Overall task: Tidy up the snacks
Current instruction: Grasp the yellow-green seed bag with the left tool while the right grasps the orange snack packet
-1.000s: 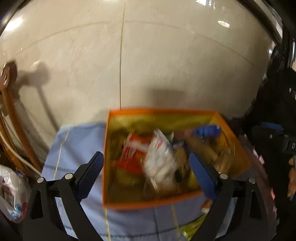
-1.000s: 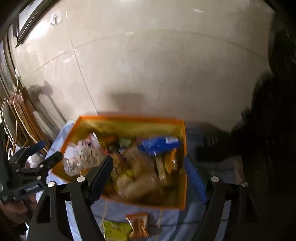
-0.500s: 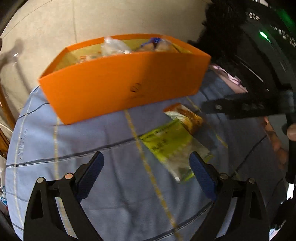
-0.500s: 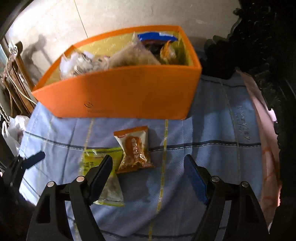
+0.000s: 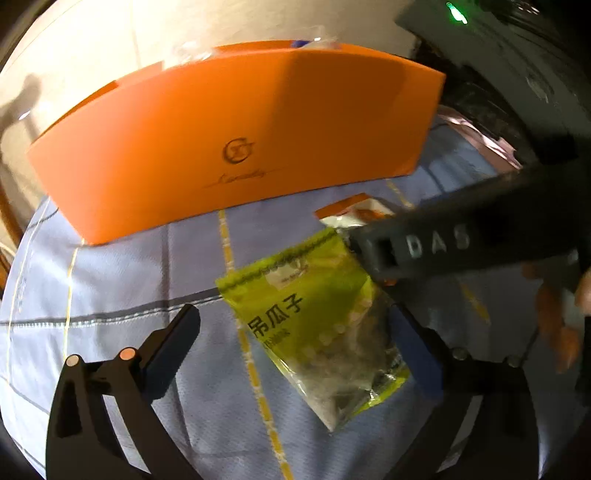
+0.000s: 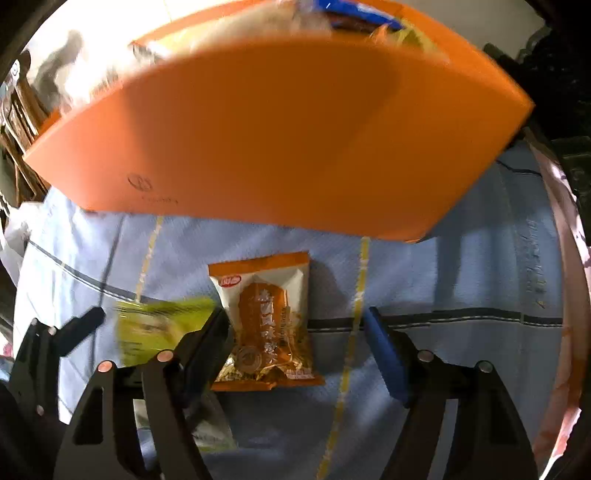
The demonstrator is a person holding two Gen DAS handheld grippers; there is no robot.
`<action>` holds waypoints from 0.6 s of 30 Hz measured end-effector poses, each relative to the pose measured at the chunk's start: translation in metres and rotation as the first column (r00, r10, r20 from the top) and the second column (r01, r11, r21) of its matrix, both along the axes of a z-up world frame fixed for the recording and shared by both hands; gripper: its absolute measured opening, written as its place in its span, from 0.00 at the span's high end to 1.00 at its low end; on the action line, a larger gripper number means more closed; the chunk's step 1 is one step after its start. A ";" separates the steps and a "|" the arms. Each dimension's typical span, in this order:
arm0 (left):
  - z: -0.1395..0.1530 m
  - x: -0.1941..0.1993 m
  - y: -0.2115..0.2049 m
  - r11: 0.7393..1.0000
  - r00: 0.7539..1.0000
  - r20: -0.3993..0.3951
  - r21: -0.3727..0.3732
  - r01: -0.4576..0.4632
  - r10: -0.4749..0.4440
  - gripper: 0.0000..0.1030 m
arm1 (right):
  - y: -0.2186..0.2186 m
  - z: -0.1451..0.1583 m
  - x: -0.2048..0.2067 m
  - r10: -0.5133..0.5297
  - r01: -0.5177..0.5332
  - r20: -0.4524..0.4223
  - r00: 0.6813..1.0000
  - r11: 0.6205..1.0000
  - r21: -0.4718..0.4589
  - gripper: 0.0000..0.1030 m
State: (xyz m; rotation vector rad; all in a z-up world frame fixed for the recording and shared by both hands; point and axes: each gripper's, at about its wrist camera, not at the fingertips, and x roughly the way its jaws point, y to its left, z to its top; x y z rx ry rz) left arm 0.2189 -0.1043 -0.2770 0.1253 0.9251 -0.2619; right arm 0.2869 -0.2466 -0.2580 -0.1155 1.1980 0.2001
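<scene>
A green snack packet (image 5: 317, 332) lies on the blue cloth (image 5: 122, 280), between the open fingers of my left gripper (image 5: 295, 343). An orange-and-white snack packet (image 6: 266, 325) lies beside it, between the open fingers of my right gripper (image 6: 295, 343). The green packet (image 6: 159, 325) shows blurred at the right gripper's left finger. The right gripper (image 5: 436, 243) crosses the left wrist view over the orange packet (image 5: 354, 212). The orange box (image 5: 236, 140) stands behind, filled with snack bags (image 6: 354, 14). Both grippers are low and empty.
The cloth has yellow and grey stripes (image 6: 347, 369). A beige wall (image 5: 92, 40) rises behind the box. Dark furniture (image 5: 517, 74) stands to the right. Wooden furniture (image 6: 22, 103) is at the far left.
Both grippers have come down from above the box to the cloth in front of it. Each now straddles a packet. The box looms much closer.
</scene>
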 end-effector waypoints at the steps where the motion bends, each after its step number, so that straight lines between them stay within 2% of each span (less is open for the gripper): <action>1: -0.002 0.001 0.003 1.000 1.000 -0.006 -0.002 0.000 0.000 0.04 | 0.003 -0.001 -0.001 0.015 -0.015 0.016 1.000 1.000 -0.020 0.25; 4: -0.004 -0.001 0.022 1.000 1.000 0.001 -0.008 -0.018 0.018 0.04 | 0.011 -0.002 -0.006 0.045 -0.043 0.035 0.998 0.998 -0.053 0.29; 5: -0.005 -0.001 0.030 0.999 1.000 -0.002 -0.017 -0.028 0.028 0.06 | 0.011 0.000 -0.008 0.047 -0.044 0.039 0.998 0.997 -0.057 0.36; 6: -0.006 0.000 0.040 0.999 0.999 -0.008 -0.028 -0.040 0.040 0.07 | 0.011 0.002 -0.010 0.051 -0.048 0.044 0.998 0.997 -0.062 0.49; 7: -0.005 0.000 0.049 0.998 0.999 -0.012 -0.041 -0.050 0.049 0.16 | 0.011 0.003 -0.012 0.058 -0.055 0.048 0.997 0.996 -0.068 0.57; 8: -0.002 0.001 0.054 0.998 0.999 -0.011 -0.050 -0.046 0.045 0.30 | 0.011 0.004 -0.015 0.056 -0.052 0.048 0.997 0.996 -0.072 0.60; 9: 0.001 0.000 0.057 0.998 1.000 -0.003 -0.049 -0.027 0.027 0.39 | 0.009 0.004 -0.019 0.040 -0.037 0.046 0.998 0.997 -0.060 0.62; 11: 0.002 0.007 0.058 0.999 1.000 -0.011 -0.044 0.004 -0.005 0.54 | 0.006 0.005 -0.025 0.025 -0.022 0.047 0.999 0.999 -0.050 0.64; 14: 0.004 0.011 0.065 0.996 0.999 -0.035 -0.084 0.019 -0.022 0.62 | 0.005 0.007 -0.037 0.005 -0.004 0.051 0.999 0.999 -0.032 0.65; 18: 0.009 0.011 0.075 0.988 0.998 -0.062 -0.151 0.005 -0.015 0.67 | 0.006 0.010 -0.050 -0.007 0.007 0.049 0.999 1.000 0.003 0.66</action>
